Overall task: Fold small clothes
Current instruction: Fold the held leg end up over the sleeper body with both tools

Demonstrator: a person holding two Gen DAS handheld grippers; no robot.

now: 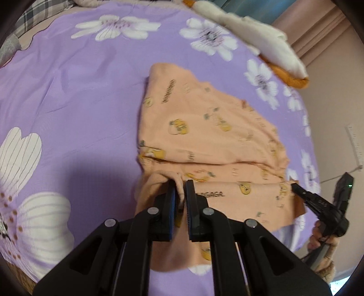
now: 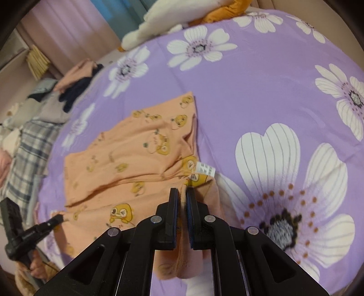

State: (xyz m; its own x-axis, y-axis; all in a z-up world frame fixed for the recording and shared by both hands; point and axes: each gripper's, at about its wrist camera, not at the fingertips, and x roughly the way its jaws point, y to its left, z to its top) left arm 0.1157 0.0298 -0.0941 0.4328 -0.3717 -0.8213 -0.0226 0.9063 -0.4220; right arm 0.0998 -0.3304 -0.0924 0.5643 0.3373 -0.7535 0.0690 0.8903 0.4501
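Note:
A small peach garment (image 1: 204,127) printed with yellow cartoon animals lies on a purple flowered bedsheet (image 1: 79,102). Its near edge is raised and doubled over the rest. My left gripper (image 1: 180,182) is shut on the near left corner of that edge, with cloth bunched between the pads. At the right of the left wrist view, my right gripper (image 1: 293,185) pinches the other corner. In the right wrist view, the right gripper (image 2: 182,190) is shut on a fold of the garment (image 2: 136,154), just below a white care label (image 2: 206,169). The left gripper (image 2: 59,219) shows at the lower left, on the cloth's edge.
A white and orange plush toy (image 2: 173,20) lies at the far side of the bed. A heap of peach and dark clothes (image 2: 75,86) and a plaid cloth (image 2: 29,154) sit beyond the bed's left edge. A person's hand (image 1: 318,236) holds the right gripper's handle.

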